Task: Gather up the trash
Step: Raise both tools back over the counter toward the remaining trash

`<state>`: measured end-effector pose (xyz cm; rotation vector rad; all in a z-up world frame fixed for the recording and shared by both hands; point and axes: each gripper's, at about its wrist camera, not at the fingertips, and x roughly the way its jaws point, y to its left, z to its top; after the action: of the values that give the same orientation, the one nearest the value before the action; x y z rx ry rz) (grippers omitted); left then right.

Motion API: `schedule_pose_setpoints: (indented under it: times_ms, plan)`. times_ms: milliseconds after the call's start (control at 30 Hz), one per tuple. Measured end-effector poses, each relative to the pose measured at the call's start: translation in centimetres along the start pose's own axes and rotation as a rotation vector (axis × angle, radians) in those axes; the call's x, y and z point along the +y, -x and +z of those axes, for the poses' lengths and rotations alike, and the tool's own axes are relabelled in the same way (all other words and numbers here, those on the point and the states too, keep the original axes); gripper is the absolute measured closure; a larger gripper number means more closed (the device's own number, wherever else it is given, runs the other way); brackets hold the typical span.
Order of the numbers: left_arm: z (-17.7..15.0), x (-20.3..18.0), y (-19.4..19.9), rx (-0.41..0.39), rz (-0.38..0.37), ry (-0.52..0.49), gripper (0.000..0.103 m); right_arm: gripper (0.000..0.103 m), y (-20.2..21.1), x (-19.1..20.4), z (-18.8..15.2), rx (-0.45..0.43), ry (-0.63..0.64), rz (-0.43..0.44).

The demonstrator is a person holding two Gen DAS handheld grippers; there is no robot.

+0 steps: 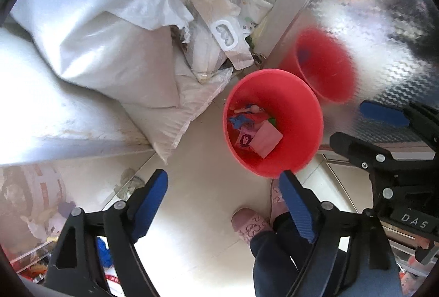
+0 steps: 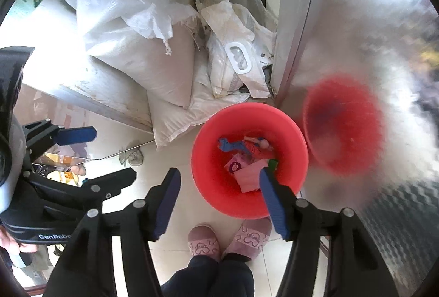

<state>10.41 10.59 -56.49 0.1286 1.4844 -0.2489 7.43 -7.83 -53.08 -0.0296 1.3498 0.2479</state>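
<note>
On the tiled floor (image 2: 170, 160), beside the white sacks (image 2: 142, 50), the red bin (image 2: 219, 192) is holding scraps (image 2: 247, 170) while the left gripper (image 1: 225, 203) and right gripper (image 2: 219, 203) are hanging open and empty, indicating collection is nearly complete.

My left-hand camera looks almost straight down along my fingers (image 1: 295, 208) at the floor (image 1: 197, 187), from well above, with the red bucket (image 1: 307, 116) just past the fingertips. My right-hand camera looks steeply down too, the same bucket (image 2: 208, 160) near its middle. Both views share the bucket, the white sacks (image 1: 90, 31) beyond it, the shiny metal door (image 2: 370, 22) on the right and my pink slippers (image 2: 204, 242) at the bottom edge. Each view catches the other hand's tool at its side.
</note>
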Motion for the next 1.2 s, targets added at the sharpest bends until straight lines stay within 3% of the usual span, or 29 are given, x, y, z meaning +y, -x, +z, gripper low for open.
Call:
schedule_pose_setpoints:
  times_ms: [300, 833, 1000, 1200]
  plan:
    - [-2.9, 0.1, 8.9, -0.019, -0.014, 0.084, 0.021, 0.036, 7.8, 2.3, -0.7, -0.019, 0.028, -0.038]
    - [-4.7, -0.8, 27.4, -0.194, 0.007, 0.133, 0.021, 0.036, 25.4, 6.7, 0.2, -0.135, 0.068, -0.126]
    - [-4.5, -1.6, 32.6, -0.27, 0.033, 0.1, 0.021, 0.02, 29.8, 7.2, 0.5, -0.204, 0.061, -0.147]
    - [-3.2, -2.6, 37.0, -0.336, 0.039, 0.055, 0.02, 0.014, 34.0, 6.8, 0.8, -0.279, 0.02, -0.187]
